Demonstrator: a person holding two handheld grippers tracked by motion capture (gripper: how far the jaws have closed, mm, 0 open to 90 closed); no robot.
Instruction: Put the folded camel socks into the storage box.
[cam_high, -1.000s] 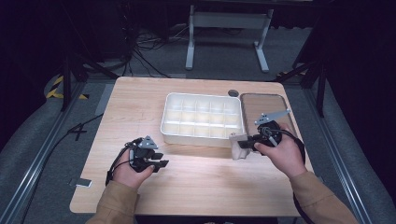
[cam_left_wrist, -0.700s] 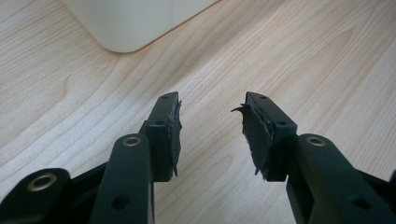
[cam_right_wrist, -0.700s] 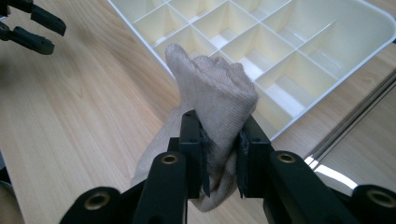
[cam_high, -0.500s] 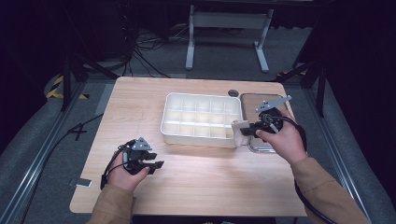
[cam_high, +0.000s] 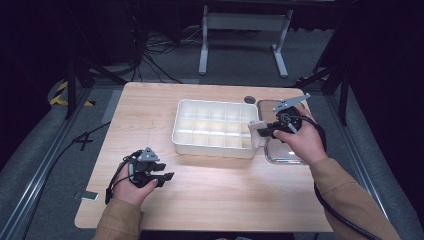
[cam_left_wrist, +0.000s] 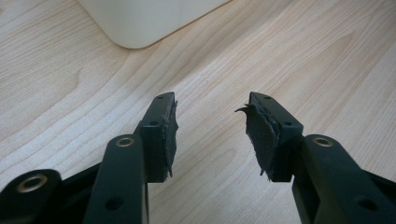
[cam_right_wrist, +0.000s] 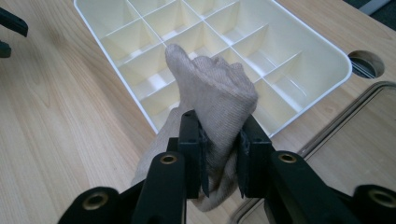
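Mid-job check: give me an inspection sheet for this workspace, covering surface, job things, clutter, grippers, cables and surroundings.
Surface: light wooden table, with round grommet hole.
Job's things: beige knitted cloth; white plastic compartment tray, compartments empty; clear shallow container at its right.
Clutter: nothing seen.
Grippers: right gripper shut on the cloth beside the tray's near right corner; left gripper open, nothing between its jaws, which have just been opening.
Cables: black cable trails from right gripper.
Surroundings: dark grey floor, metal stand.

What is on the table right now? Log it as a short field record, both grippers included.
held item: beige cloth
holder: right gripper, jaws clamped on the cloth
cloth position: above the near right corner of the divided tray
tray: white, compartments empty
beside tray: clear container, on its right
left gripper: jaws just opening, nothing between them, over bare table
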